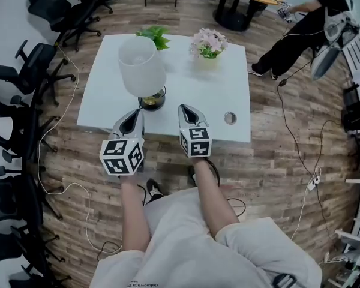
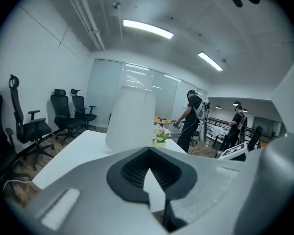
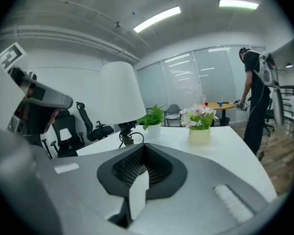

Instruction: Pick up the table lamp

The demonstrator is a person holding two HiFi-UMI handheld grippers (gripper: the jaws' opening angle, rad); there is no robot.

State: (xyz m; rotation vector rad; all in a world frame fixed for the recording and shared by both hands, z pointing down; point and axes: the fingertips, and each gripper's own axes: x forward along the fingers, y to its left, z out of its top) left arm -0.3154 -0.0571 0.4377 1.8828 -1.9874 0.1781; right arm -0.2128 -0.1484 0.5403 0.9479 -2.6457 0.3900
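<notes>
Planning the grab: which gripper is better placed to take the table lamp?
Left. The left gripper sits just before the table lamp, whose shade is straight ahead in its view. The right gripper is off to the lamp's side. Both grippers are shut.

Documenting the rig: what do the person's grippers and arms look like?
Left gripper and right gripper: grey pointed shells, black ribbed pads inside, each with a white cube bearing black square markers. No cable visible on either. Forearms unsleeved; pale clothing.
</notes>
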